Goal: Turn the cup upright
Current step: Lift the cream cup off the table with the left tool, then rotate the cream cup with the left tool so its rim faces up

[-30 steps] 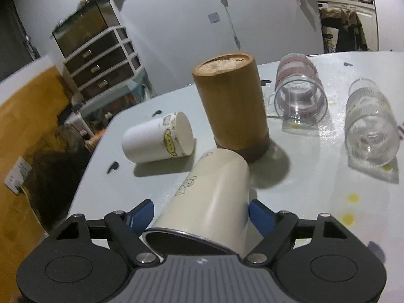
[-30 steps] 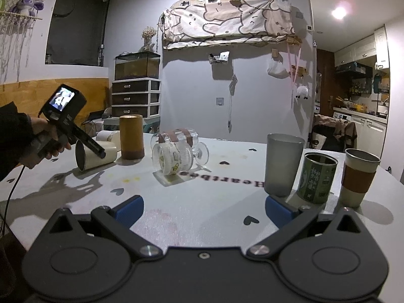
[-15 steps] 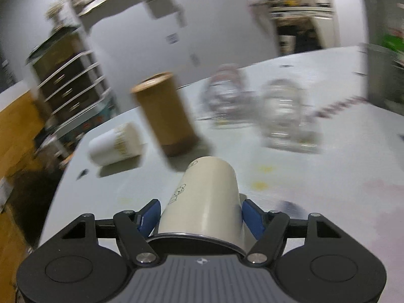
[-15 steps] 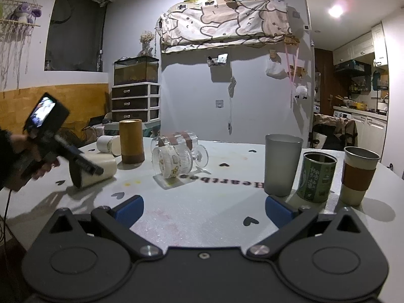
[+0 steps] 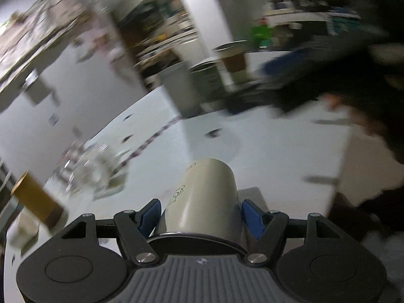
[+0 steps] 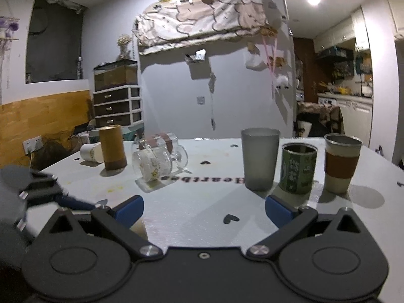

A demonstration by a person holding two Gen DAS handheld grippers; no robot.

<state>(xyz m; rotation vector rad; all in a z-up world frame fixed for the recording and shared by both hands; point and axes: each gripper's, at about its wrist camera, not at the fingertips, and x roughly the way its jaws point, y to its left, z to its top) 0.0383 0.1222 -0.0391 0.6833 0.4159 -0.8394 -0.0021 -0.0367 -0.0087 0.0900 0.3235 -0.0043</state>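
The left tongs are closed on the cream cup: a blue pad presses each side of its body close to the rim, and the rim sits right against the tongs' body. The cup's long axis runs straight out along the fingers, closed bottom pointing away from the wrist, open mouth facing back toward it. The left wrist view is smeared with blur, so how high the cup hangs over the white surface cannot be read. My judgement is that the coming move turns wholly on that axis: the wrist must tip so the closed bottom points down at the surface before the cup is lowered and let go. The left hand is the one that matters, since it already has the cup. In the right wrist view, moving rightward, the left tool shows as a blurred dark shape at the near left edge, then come a tall brown cylinder and tipped glass mugs farther back. The right tongs stand wide apart with nothing between the pads, low over the near edge. On the right stand a frosted grey tumbler, a green tin and a sleeved steel cup, all upright.
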